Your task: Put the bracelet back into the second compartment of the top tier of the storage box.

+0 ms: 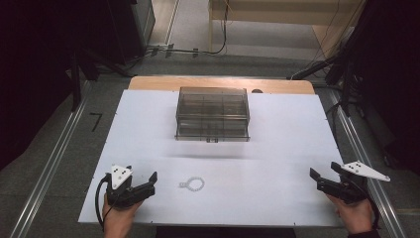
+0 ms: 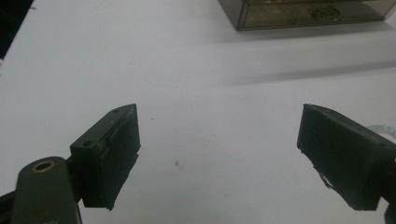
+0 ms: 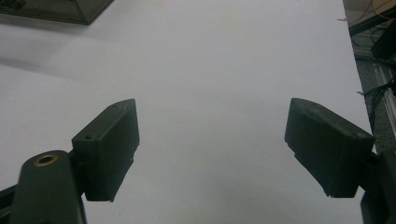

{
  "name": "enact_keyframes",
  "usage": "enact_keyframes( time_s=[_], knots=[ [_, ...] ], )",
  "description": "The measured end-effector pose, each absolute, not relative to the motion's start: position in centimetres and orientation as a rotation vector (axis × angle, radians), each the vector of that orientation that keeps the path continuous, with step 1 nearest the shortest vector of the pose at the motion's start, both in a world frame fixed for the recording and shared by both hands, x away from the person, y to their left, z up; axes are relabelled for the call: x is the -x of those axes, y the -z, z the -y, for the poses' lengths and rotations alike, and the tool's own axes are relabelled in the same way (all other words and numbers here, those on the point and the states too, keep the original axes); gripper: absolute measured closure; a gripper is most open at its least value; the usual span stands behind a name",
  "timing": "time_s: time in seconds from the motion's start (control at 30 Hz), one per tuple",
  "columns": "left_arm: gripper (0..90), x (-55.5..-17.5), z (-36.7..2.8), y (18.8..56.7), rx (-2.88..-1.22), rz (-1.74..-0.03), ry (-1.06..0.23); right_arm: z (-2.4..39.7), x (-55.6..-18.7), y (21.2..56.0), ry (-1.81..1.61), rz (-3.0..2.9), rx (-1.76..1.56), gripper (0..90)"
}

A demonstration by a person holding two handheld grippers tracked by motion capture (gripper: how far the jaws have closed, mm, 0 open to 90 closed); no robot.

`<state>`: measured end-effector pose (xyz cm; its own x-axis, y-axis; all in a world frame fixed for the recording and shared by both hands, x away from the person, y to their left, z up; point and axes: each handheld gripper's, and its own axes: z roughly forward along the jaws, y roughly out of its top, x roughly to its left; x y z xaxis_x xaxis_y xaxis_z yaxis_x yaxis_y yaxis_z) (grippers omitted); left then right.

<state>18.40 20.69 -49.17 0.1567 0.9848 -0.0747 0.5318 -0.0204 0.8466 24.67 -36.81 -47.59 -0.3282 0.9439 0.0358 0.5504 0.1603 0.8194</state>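
High view shows my left gripper (image 1: 146,184) at the near left corner of the white table (image 1: 277,148), jaws spread and holding nothing; the small beaded bracelet (image 1: 193,184) lies flat just to its right, near the front edge. My right gripper (image 1: 324,177), jaws also apart and empty, sits well off at the near right, so I judge the left is the one to reach. As a closed ring, the bracelet has no real long axis; its small tab points left toward that gripper. Farther back stands the clear drawer box (image 1: 213,114).
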Motion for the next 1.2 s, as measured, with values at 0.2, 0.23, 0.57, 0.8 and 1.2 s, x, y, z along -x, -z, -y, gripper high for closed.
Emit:
enact_keyframes(
  time_s=[0.2, 0.23, 0.57, 0.8, 1.2],
  knots=[
    [14.1, -18.5, -20.5, 49.3, -1.673, -1.467, -0.723, 36.7, -24.6, 47.6, -1.041, -1.953, -1.404, 15.9],
    [14.1, -18.6, -20.5, 49.3, -1.679, -1.466, -0.722, 36.7, -24.6, 47.6, -1.042, -1.954, -1.403, 15.9],
    [14.1, -18.9, -20.1, 49.4, -1.705, -1.452, -0.715, 36.5, -24.6, 47.6, -1.040, -1.956, -1.402, 15.9],
    [14.1, -19.1, -19.9, 49.5, -1.719, -1.447, -0.709, 36.5, -24.6, 47.6, -1.038, -1.959, -1.402, 15.9],
    [14.1, -19.3, -19.5, 49.6, -1.746, -1.421, -0.682, 36.5, -24.7, 47.6, -1.037, -1.962, -1.403, 15.9]
  ],
)
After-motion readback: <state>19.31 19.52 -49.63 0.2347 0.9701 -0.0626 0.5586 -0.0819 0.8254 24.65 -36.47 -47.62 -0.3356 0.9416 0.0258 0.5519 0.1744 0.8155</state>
